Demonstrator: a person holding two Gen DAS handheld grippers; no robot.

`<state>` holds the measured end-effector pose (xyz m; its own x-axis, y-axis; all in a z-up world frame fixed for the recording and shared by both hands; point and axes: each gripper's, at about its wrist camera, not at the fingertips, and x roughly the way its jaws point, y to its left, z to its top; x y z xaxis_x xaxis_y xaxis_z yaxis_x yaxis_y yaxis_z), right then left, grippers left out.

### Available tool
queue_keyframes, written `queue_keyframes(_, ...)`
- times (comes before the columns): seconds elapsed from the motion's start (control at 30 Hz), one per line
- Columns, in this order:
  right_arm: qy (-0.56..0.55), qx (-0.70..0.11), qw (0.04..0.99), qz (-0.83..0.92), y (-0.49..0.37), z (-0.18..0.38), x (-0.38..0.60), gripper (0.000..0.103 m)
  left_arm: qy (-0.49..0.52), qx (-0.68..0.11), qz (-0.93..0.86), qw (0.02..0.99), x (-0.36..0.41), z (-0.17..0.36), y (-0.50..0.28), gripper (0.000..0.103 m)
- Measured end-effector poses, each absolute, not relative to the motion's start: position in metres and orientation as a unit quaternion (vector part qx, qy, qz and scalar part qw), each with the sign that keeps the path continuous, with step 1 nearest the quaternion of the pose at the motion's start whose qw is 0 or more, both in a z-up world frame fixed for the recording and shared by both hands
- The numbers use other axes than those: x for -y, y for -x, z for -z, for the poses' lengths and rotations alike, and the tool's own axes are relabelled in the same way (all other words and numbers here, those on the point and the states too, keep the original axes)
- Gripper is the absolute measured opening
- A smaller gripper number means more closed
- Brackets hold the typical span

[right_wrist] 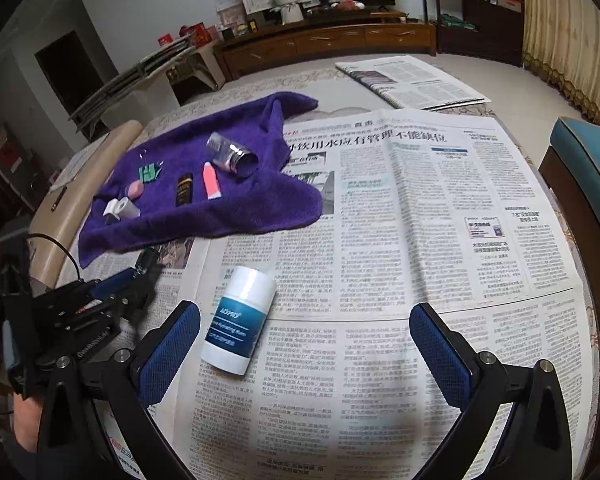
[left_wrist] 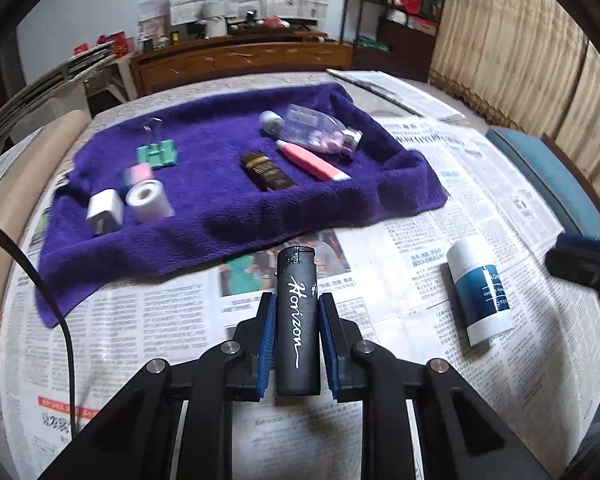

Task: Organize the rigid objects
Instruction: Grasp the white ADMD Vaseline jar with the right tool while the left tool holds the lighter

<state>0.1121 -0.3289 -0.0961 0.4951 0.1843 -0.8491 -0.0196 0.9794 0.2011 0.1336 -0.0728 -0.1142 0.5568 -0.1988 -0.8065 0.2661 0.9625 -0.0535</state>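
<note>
My left gripper is shut on a black "Horizon" lighter, held above the newspaper just short of the purple towel. On the towel lie a white charger, a white tape roll, a pink roll, a green binder clip, a dark brown bottle, a pink tube and a clear bottle. A white-and-blue stick container lies on the newspaper, just inside the left finger of my open, empty right gripper. The left gripper also shows in the right wrist view.
Newspaper covers the round table. A blue chair stands at the table's right edge. A folded newspaper lies at the far side. A wooden cabinet stands against the back wall.
</note>
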Motion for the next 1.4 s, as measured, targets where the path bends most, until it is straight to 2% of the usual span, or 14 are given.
queue_keyframes(0.37,-0.071,-0.515,0.853,-0.038,-0.105,0.128,0.302,0.103,-0.017,-0.445,0.109,0.889,0.043,0.102,-0.111,0.021)
queue_keyframes(0.53,-0.08,-0.512,0.855,-0.017,-0.112,0.138,0.286,0.096,-0.003,-0.446,0.116,0.887,0.034,0.106,-0.109,0.021)
queue_keyframes(0.63,-0.052,-0.504,0.862,0.002,-0.115,0.142,0.268,0.085,0.009,-0.447,0.117,0.887,0.029,0.108,-0.109,0.021)
queue_keyframes(0.7,-0.039,-0.5,0.865,0.021,-0.115,0.145,0.261,0.071,0.014,-0.448,0.121,0.886,0.027,0.108,-0.11,0.021)
queue_keyframes(0.83,-0.015,-0.492,0.87,0.034,-0.113,0.149,0.249,0.066,0.025,-0.444,0.128,0.886,0.024,0.109,-0.111,0.021)
queue_keyframes(0.97,-0.017,-0.477,0.877,0.044,-0.11,0.149,0.247,0.052,0.027,-0.445,0.138,0.884,0.025,0.113,-0.109,0.021)
queue_keyframes(1.3,-0.026,-0.469,0.883,0.014,-0.115,0.147,0.252,0.039,0.042,-0.445,0.147,0.882,0.02,0.117,-0.105,0.021)
queue_keyframes(1.4,-0.045,-0.474,0.879,-0.012,-0.112,0.145,0.259,0.038,0.043,-0.445,0.147,0.883,0.017,0.118,-0.105,0.021)
